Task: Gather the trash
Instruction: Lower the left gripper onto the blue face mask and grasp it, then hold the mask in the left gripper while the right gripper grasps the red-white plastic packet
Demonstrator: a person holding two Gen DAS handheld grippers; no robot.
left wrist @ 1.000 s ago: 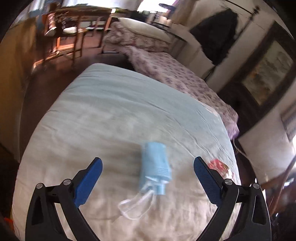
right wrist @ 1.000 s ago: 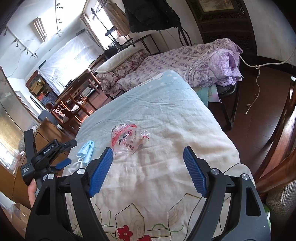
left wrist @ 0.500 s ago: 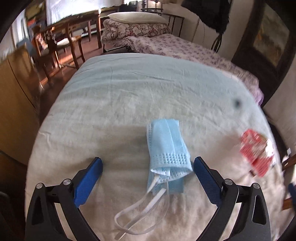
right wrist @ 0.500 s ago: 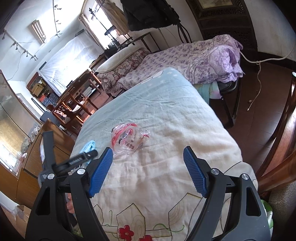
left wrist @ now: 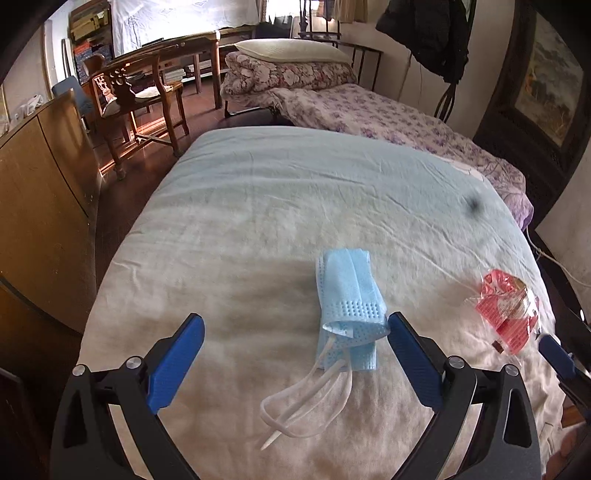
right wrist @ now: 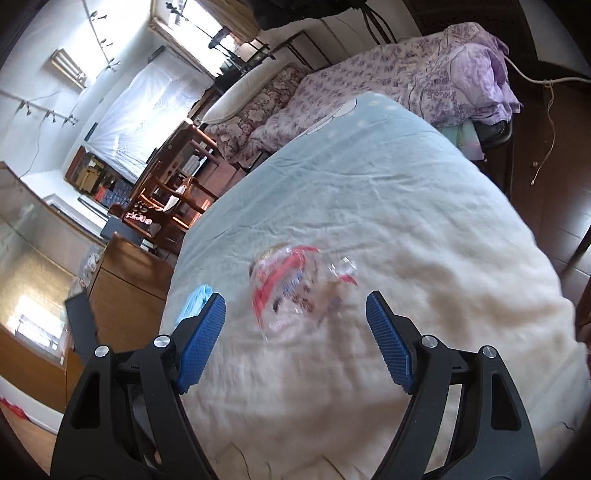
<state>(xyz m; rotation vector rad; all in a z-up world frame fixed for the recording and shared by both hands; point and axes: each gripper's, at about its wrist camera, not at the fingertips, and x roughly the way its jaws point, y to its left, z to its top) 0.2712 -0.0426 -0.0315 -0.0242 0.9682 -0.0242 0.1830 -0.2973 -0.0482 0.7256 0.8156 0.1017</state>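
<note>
This is a lived-in home bedroom. A wide bed under a pale blue and cream quilt (left wrist: 280, 206) fills the foreground. Beyond the bed's far edge lies a narrow cot with purple floral bedding (left wrist: 399, 118) and a cream pillow (left wrist: 291, 50). Left of the bed stand a carved wooden chair (left wrist: 125, 88) and a long wooden table (left wrist: 184, 40); a dark coat (left wrist: 432, 33) hangs on the wall behind.

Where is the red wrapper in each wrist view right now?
Left wrist: red wrapper at far right, right of the mask.
Right wrist: wrapper, blurred, centre, just ahead of the open right gripper.
Shared landmark: the mask, left of the wrapper in both.
</note>
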